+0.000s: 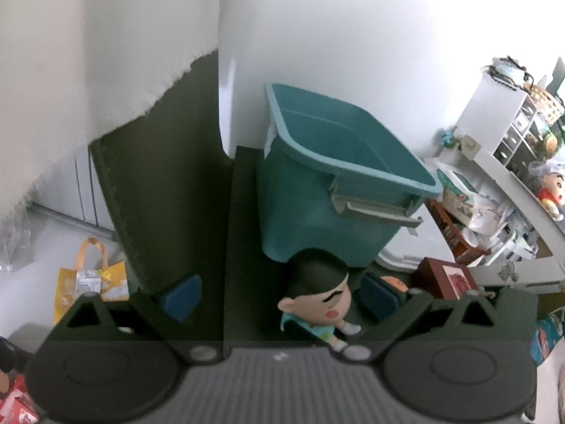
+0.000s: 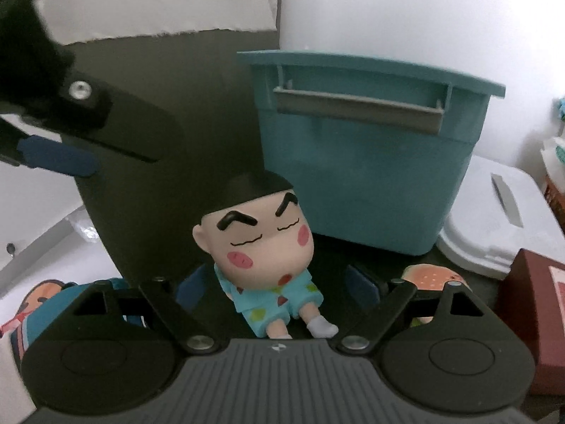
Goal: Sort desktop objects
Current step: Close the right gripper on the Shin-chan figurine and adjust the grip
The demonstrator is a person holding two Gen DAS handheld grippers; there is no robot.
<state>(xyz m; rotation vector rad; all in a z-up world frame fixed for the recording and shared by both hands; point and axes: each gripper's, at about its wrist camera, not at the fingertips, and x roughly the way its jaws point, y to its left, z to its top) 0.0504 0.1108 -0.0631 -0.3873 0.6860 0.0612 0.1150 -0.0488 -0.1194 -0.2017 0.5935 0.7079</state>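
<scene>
A cartoon boy figurine (image 2: pixel 261 247) with black hair and a light blue spotted outfit sits on the dark tabletop (image 2: pixel 169 194), just in front of a teal plastic bin (image 2: pixel 356 162). My right gripper (image 2: pixel 275 282) is open, with the figurine between its blue pads (image 2: pixel 192 286) and neither pad pressing on it. In the left wrist view the figurine (image 1: pixel 317 296) shows ahead between the fingers, closer to the right pad. My left gripper (image 1: pixel 279 296) is open and holds nothing. One of its fingers (image 2: pixel 53 155) hangs at the upper left of the right wrist view.
The teal bin (image 1: pixel 339 176) looks empty and stands by the white wall. A white lid (image 2: pixel 487 219), a dark red box (image 2: pixel 540 318) and a round orange toy (image 2: pixel 430 277) lie to the right. A crowded shelf (image 1: pixel 512 176) stands far right; a yellow bag (image 1: pixel 91 279) sits lower left.
</scene>
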